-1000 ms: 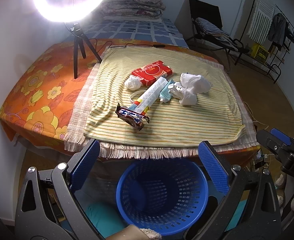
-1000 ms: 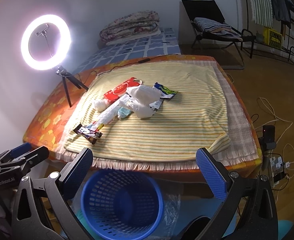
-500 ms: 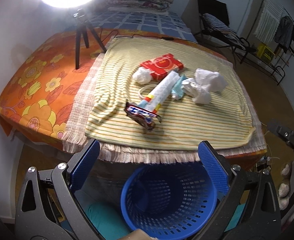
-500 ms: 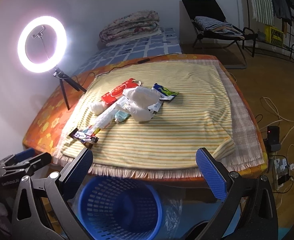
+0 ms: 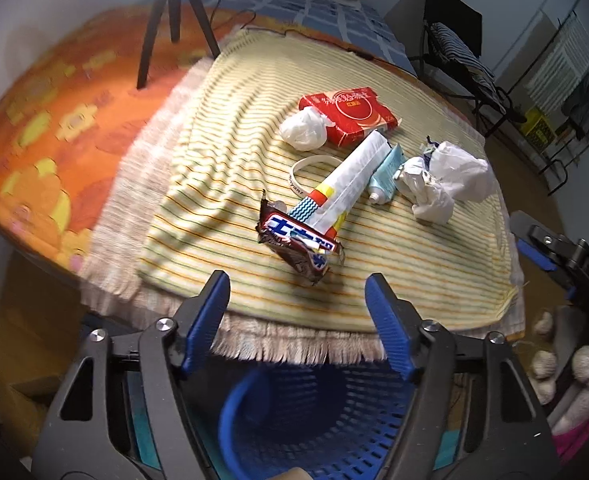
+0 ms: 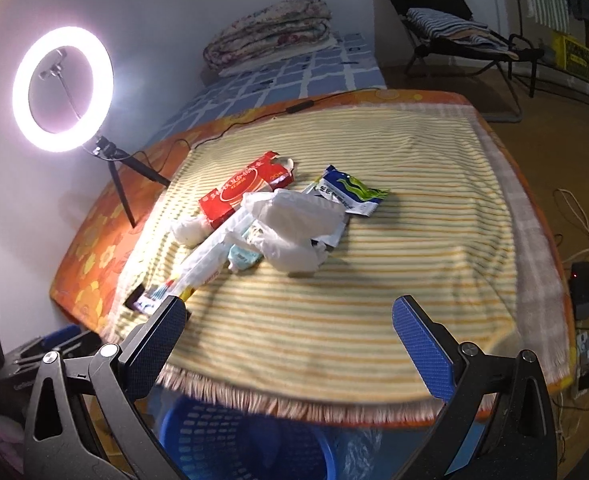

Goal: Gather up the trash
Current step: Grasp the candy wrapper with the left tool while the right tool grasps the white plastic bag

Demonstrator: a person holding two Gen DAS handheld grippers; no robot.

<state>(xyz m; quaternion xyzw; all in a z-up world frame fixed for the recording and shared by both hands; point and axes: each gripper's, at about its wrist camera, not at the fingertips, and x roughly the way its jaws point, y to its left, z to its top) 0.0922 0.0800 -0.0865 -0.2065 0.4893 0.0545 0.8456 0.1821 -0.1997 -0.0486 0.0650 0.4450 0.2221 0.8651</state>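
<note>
Left wrist view: the left gripper [image 5: 297, 308] hangs over the striped cloth's [image 5: 394, 256] near edge, jaws closing with nothing between them. A candy wrapper [image 5: 294, 240] lies just beyond, other trash behind it (tube [image 5: 350, 176], red box [image 5: 348, 114], tissues [image 5: 446, 184]). A blue basket [image 5: 314, 420] sits below.

Right wrist view: the right gripper [image 6: 288, 336] is spread wide and empty near that same edge; the trash heap [image 6: 290, 224] lies mid-cloth.

The blue basket [image 5: 318, 432] is cut off at the frame's bottom edge; the orange floral cloth [image 5: 46, 128] at left is motion-blurred.
</note>
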